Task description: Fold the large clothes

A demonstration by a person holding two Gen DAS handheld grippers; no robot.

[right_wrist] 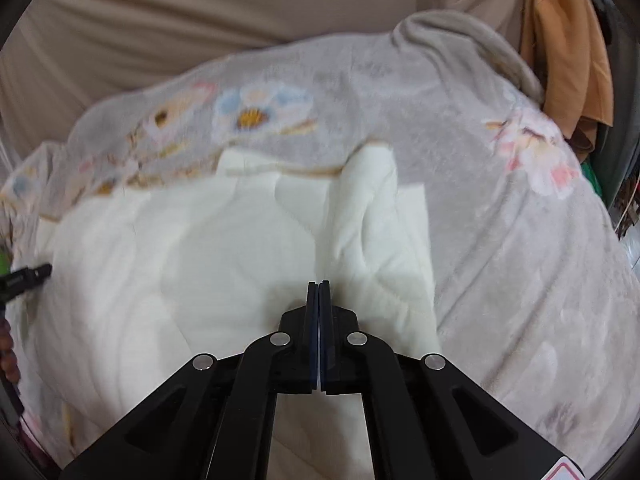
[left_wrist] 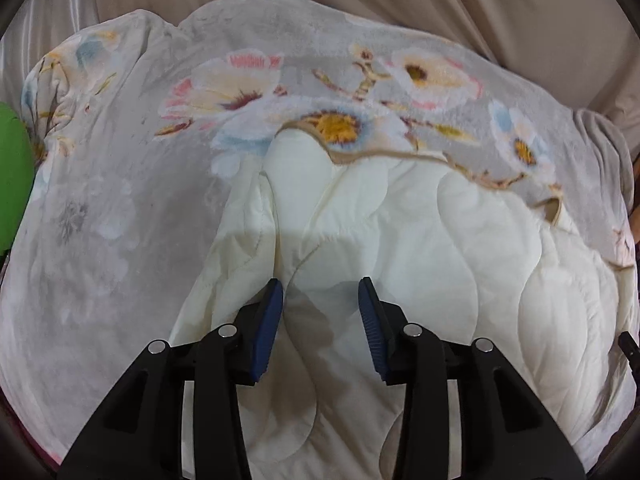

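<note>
A: Fluffy grey blanket (left_wrist: 132, 200) w/ flowers, spread over a tan sheet (left_wrist: 500, 8). Its cream quilted side (left_wrist: 420, 248) is turned up in the middle, near us.

B: Where's the edge?

A: In the left cam a tan trim edge (left_wrist: 384, 154) runs wavy from the middle out to the right, where grey meets cream. One cream fold (left_wrist: 256, 216) stands up as a ridge, going far-to-near, just left of the middle.

B: And the left gripper (left_wrist: 320, 304)?

A: Jaws partly apart, blue pads (left_wrist: 268, 328) either side of the cream stuff. Nothing pinched btw them that I can see; the pads aren't pressing on cloth.

B: Right gripper (right_wrist: 319, 286)?

A: Jaws tight together, pads flat on each other. Just a thin pale sliver shows in the slit lower down; can't tell if that's cloth. It hangs over the cream part, next to a lumpy cream flap (right_wrist: 376, 200) on its right.

B: Room to move?

A: Far side: bare tan sheet, lots of room. Left edge of left cam: a green thing (left_wrist: 14, 176) sits close to the blanket. Far right in the right cam: orange cloth (right_wrist: 568, 48) piled by the blanket's far corner. Pic is blurry there.

B: See the other tool?

A: Yep, a black tip (right_wrist: 34, 272) pokes in at the left of the right cam, on the cream side.
</note>
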